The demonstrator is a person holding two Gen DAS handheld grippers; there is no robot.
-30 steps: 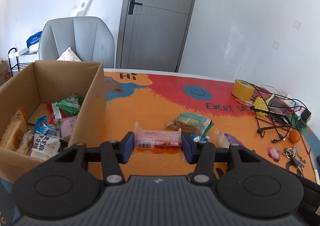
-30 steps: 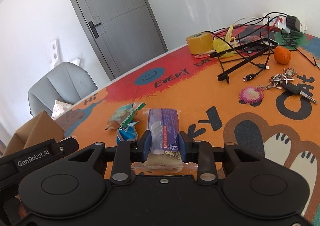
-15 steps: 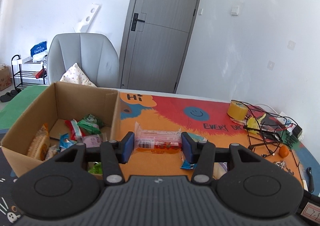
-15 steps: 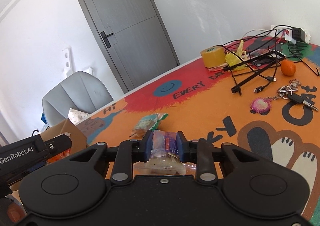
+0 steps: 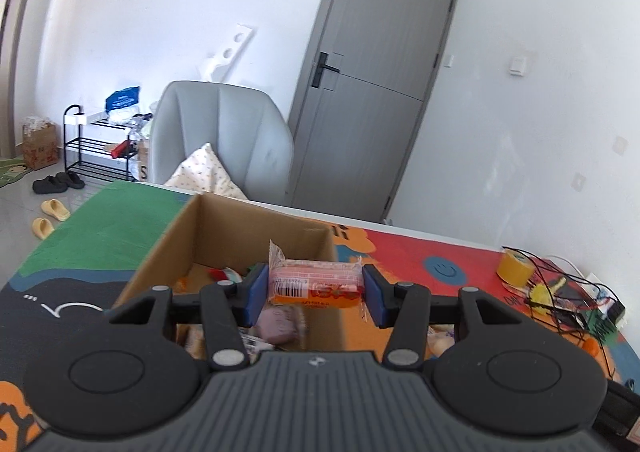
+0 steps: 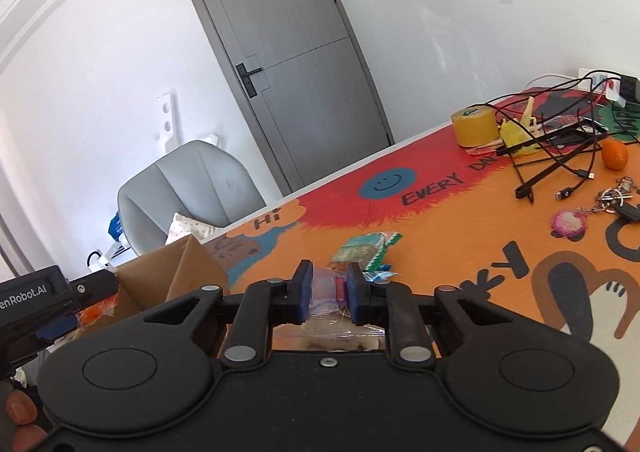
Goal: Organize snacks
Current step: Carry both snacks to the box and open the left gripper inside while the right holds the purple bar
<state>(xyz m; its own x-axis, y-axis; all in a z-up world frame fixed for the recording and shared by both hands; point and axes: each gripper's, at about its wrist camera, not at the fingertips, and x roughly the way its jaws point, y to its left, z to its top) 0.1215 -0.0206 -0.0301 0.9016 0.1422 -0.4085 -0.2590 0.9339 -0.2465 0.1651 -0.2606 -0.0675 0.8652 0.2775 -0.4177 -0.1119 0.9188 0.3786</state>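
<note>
My left gripper is shut on a pink and orange snack bar and holds it above the open cardboard box, which holds several snack packets. My right gripper is shut on a clear-wrapped purple snack packet, lifted off the table. The box and the left gripper's body show at the left of the right wrist view. A green and blue snack packet lies on the orange mat just beyond the right gripper.
A tape roll, tangled cables and a black stand, an orange fruit and keys lie on the mat's right side. A grey chair stands behind the table; a shoe rack stands on the floor.
Both grippers rose and swung left. The left gripper carried the snack bar from above the mat to over the box. The right gripper lifted its packet off the table.
</note>
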